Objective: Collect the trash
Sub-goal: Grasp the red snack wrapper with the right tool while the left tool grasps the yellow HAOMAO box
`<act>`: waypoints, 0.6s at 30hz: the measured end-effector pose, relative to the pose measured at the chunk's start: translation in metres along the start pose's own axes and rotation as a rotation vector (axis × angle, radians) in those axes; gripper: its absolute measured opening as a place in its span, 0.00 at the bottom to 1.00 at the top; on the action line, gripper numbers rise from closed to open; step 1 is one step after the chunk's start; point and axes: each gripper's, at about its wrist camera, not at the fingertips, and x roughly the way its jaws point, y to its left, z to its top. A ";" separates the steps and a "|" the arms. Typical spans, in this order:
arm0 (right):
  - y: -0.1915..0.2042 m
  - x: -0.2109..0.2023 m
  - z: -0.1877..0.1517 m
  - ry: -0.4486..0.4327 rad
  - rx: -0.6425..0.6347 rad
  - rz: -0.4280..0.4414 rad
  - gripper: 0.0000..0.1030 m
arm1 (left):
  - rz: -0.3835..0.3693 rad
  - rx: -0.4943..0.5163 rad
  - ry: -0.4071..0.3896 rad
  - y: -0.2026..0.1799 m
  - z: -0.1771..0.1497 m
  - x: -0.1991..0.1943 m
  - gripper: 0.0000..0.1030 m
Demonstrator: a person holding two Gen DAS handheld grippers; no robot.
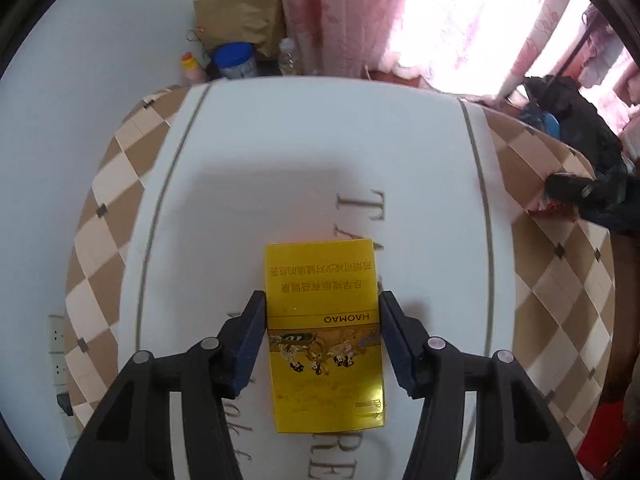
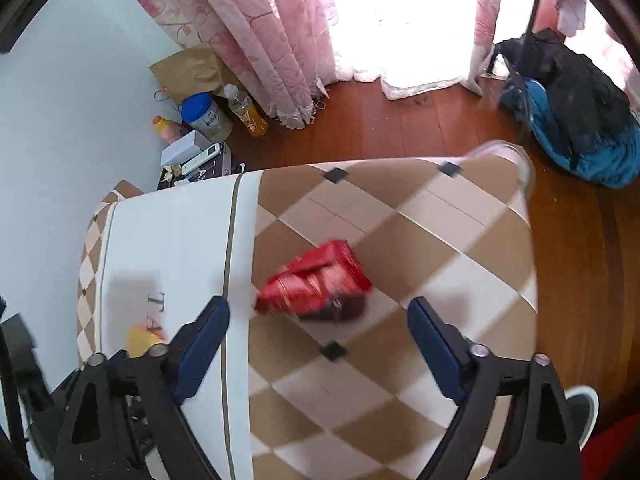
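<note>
Looking like a lived-in home room: pink floral curtains (image 2: 256,32) hanging over wooden floor (image 2: 400,128), clothes pile (image 2: 576,120) lying beside patterned table (image 2: 400,216).

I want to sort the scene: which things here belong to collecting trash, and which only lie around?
Job: yellow box between the left gripper pads; red packet ahead of the open right gripper.
Lying about: blue-lidded can, juice bottle, paper bag.
</note>
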 end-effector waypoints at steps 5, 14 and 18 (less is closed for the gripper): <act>0.005 0.014 -0.001 -0.002 -0.018 -0.006 0.43 | 0.013 -0.014 -0.033 0.000 -0.006 -0.007 0.51; 0.000 -0.047 -0.052 -0.093 -0.047 0.051 0.24 | 0.001 0.004 -0.191 -0.022 -0.027 -0.090 0.51; -0.014 -0.097 -0.087 -0.157 -0.020 0.086 0.23 | -0.040 0.025 -0.267 -0.040 -0.045 -0.145 0.50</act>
